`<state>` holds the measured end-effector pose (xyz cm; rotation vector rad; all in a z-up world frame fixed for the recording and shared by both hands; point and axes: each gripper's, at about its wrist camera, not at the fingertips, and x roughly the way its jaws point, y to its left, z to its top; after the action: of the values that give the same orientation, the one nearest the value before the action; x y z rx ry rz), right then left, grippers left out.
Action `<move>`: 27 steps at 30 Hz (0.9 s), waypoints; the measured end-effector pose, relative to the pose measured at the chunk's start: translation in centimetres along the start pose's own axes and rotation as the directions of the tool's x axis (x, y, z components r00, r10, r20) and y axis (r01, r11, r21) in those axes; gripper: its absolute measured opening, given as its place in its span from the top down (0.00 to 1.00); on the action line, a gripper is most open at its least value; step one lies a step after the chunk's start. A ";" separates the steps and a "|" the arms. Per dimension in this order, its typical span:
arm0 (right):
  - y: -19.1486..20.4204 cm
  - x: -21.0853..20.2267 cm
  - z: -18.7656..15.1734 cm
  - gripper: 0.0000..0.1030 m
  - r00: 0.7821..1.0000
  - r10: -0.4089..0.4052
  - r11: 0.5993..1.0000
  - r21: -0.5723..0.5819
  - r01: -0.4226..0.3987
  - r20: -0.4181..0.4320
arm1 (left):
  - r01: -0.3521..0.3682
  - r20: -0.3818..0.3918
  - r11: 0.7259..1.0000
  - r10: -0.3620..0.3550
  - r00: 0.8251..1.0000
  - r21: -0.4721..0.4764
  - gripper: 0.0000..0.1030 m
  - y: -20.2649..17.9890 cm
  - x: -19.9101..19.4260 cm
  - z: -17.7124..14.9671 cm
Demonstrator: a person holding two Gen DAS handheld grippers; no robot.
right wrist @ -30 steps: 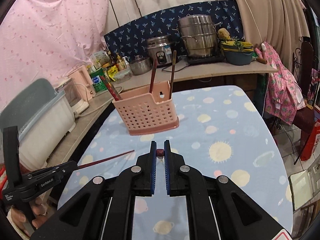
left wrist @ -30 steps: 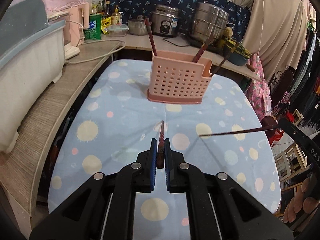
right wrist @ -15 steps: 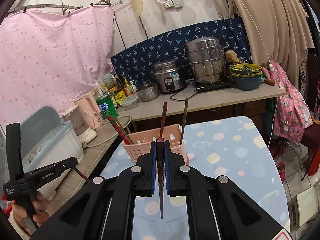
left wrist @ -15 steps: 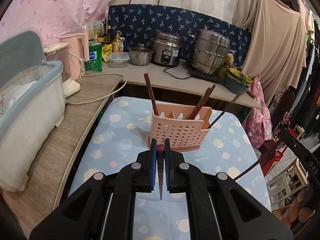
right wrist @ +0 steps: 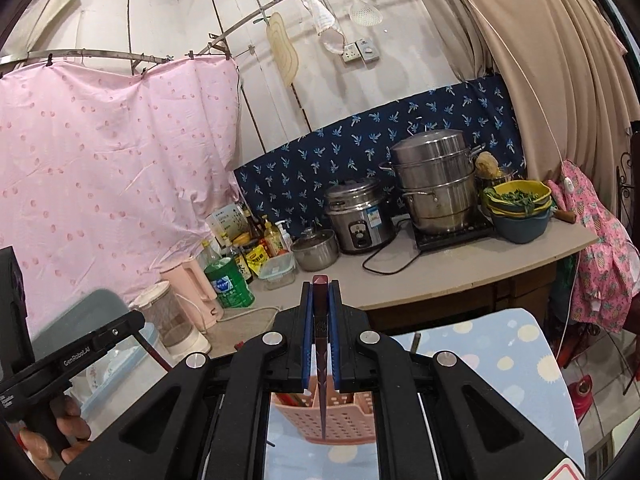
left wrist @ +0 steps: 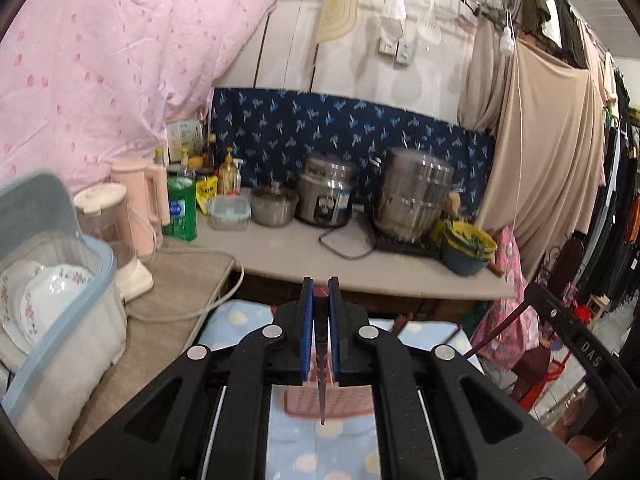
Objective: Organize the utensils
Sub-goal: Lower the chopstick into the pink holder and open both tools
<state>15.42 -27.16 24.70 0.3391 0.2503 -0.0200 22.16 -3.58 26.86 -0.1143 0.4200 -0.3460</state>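
While hanging above the pink holder (right wrist: 324, 416), left claw (left wrist: 320, 292) gripping a chopstick (left wrist: 321, 364), right claw (right wrist: 320, 292) gripping another chopstick (right wrist: 321, 360).

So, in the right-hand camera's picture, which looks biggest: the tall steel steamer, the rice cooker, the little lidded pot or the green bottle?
1. Steel steamer, clearly largest.
2. Rice cooker.
3. Green bottle and little lidded pot look about alike; the bottle stands nearer the camera, so I would not rank them.

A steel rice cooker (right wrist: 360, 220) and tall stacked steel steamer (right wrist: 434, 180) stand on the far counter. A green dish-soap bottle (right wrist: 228, 282) stands further left, beside a pale pink kettle (right wrist: 192, 282).
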 end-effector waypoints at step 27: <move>-2.2 12.7 -5.8 0.92 0.976 -0.062 0.998 -0.008 0.061 -0.209 | -0.053 -0.114 0.999 0.051 0.992 -0.010 0.93 1.0 11.4 -4.0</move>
<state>26.17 -27.03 15.60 0.3317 0.4691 -0.0454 30.51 -6.82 18.77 -0.0965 0.5377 -0.2991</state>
